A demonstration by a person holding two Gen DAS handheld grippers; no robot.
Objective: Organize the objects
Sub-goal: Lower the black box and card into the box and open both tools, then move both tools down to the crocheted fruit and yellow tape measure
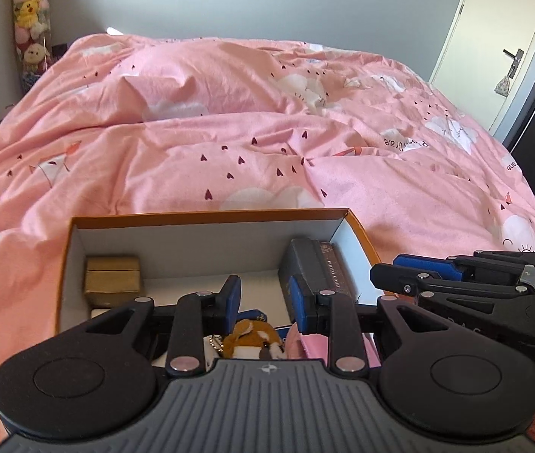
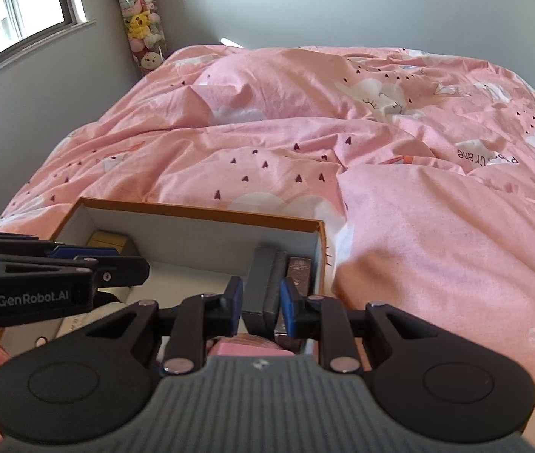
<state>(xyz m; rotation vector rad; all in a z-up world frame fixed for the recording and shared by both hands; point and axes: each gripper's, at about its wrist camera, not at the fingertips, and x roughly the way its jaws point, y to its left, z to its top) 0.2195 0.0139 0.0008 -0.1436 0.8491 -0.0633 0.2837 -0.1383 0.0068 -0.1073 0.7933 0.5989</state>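
An orange-rimmed cardboard box (image 1: 207, 216) (image 2: 199, 209) lies on the pink bed. Inside, a gold box (image 1: 113, 281) sits in the far left corner and dark grey cases (image 1: 307, 264) (image 2: 263, 283) stand on edge along the right wall. A brown plush keychain (image 1: 252, 338) and something pink (image 1: 307, 345) lie at the near end. My left gripper (image 1: 264, 302) hovers over the box, its jaws partly open with nothing between the pads. My right gripper (image 2: 261, 298) hangs above the box's right side, narrowly open and holding nothing; the grey cases show behind its gap.
The rumpled pink duvet (image 1: 267, 132) covers the whole bed beyond the box. A hanging column of plush toys (image 2: 141, 19) fills the far left corner by the window (image 2: 14, 11). A white door (image 1: 509, 56) stands at the right.
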